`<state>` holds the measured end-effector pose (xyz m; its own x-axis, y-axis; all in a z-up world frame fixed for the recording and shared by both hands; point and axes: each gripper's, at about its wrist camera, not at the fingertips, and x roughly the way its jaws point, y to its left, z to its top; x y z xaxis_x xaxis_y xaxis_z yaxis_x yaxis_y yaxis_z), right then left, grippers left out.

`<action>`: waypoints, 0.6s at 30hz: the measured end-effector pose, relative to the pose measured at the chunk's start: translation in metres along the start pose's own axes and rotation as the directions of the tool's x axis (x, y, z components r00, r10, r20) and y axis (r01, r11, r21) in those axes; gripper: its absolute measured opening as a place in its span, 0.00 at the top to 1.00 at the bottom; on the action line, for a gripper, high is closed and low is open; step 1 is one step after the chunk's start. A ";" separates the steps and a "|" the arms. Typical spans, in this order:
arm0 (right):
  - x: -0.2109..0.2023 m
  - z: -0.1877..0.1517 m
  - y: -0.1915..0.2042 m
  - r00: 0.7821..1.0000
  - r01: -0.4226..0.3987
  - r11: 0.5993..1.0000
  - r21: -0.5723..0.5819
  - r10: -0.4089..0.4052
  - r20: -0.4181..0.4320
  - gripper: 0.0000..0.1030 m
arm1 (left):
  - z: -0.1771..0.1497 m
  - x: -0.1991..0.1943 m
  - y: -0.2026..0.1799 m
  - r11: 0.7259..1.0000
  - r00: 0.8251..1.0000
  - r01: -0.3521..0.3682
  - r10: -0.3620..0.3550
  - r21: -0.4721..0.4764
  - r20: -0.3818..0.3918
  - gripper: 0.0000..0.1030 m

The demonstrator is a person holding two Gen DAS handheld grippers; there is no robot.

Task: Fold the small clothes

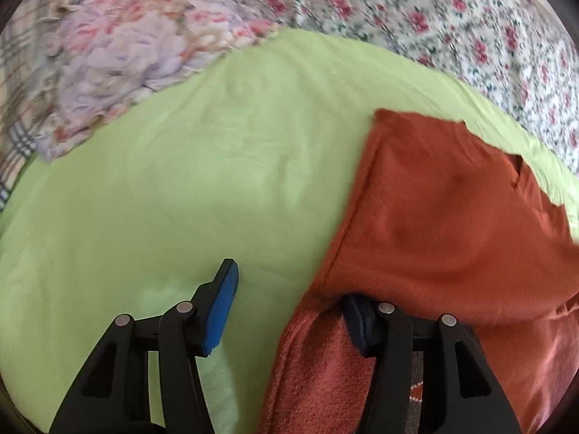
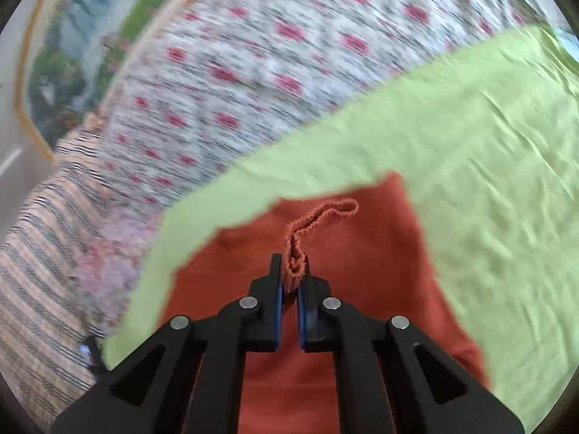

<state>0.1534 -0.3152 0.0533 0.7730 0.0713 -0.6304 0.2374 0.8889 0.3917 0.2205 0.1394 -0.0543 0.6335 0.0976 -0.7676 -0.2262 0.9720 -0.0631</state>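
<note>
The rust-orange knitted garment (image 2: 362,253) lay on a light green cloth (image 2: 470,137), a flowered sheet (image 2: 271,54) beyond. The right gripper (image 2: 291,271) pinched a bunched edge of it. The left gripper (image 1: 289,289) stood wide, fabric draped over one finger.

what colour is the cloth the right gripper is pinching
Rust orange garment, lying on a lime green sheet; clearest in the right wrist view.

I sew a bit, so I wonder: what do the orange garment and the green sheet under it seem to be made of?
Orange garment: apparently soft fleece or terry knit, matte, with a fuzzy, looped nap along its edge. Green sheet: probably thin woven cotton, smooth with a faint sheen and fine creases.
</note>
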 end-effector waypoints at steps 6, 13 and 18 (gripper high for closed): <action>0.033 -0.031 -0.037 0.980 0.110 0.994 0.026 -0.104 -0.167 0.92 | -0.007 -0.003 0.012 0.996 0.999 0.048 -0.048 -0.078 -0.003 0.45; -0.009 -0.026 0.025 0.992 0.105 0.978 -0.183 -0.116 -0.052 0.45 | -0.015 -0.007 0.024 0.986 0.994 0.111 -0.111 -0.122 0.009 0.42; 0.057 -0.003 0.100 0.929 -0.295 0.935 -0.197 0.232 -0.287 0.36 | -0.013 -0.005 0.022 0.985 0.993 0.114 -0.113 -0.127 0.017 0.41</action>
<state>0.2196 -0.2204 0.0541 0.6046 0.4026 -0.6873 -0.1216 0.8994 0.4199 0.2025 0.1572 -0.0605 0.6677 -0.0092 -0.7444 -0.2441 0.9419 -0.2307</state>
